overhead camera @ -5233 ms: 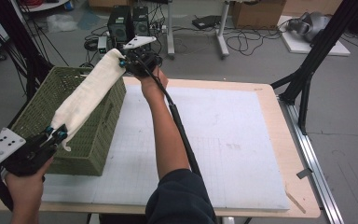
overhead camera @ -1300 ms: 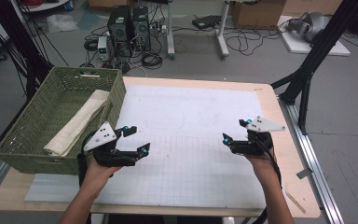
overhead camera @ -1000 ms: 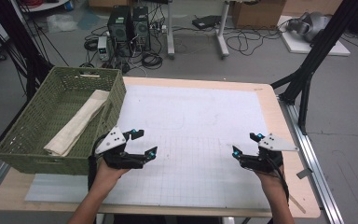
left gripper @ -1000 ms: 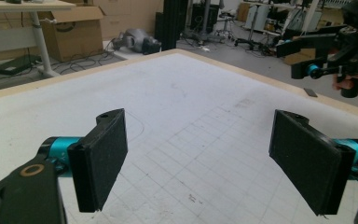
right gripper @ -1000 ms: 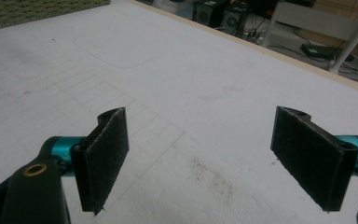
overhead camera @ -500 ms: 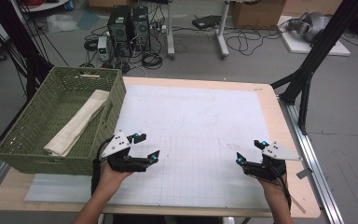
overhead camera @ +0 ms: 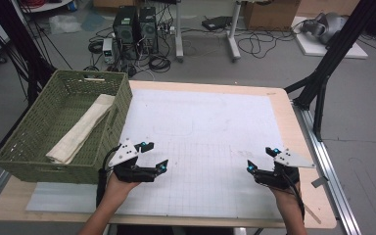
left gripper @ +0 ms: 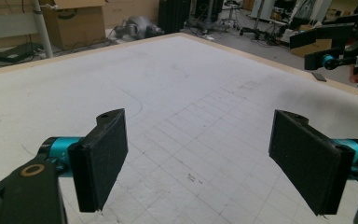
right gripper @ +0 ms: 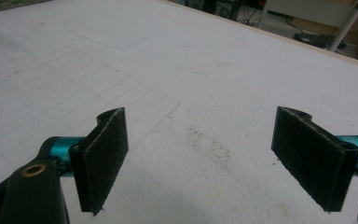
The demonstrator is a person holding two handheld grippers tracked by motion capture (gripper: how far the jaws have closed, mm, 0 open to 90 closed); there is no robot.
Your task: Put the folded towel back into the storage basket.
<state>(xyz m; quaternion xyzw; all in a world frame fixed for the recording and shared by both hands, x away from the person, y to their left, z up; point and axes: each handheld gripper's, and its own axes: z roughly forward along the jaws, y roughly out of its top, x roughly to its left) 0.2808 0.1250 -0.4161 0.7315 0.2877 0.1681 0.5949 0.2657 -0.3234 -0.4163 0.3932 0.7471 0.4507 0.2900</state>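
- Your left gripper [overhead camera: 155,155] hovers near the table's [overhead camera: 210,88] front-left corner, jaws spread wide, gripping nothing.
- Your right gripper [overhead camera: 262,159] sits near the front-right corner, jaws likewise wide apart, forearm entering from the front edge.

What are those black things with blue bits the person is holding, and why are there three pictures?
They are two hand-held grabbing tools. The person holds the left gripper in one hand and the right gripper in the other. One picture comes from a camera above the table. The other two come from small cameras riding on each tool, so you see its black jaws up close, wide open with nothing between them. On the table lies a white mat with a printed grid. At the left stands a green basket with a folded cream cloth inside. Both tools hold nothing.
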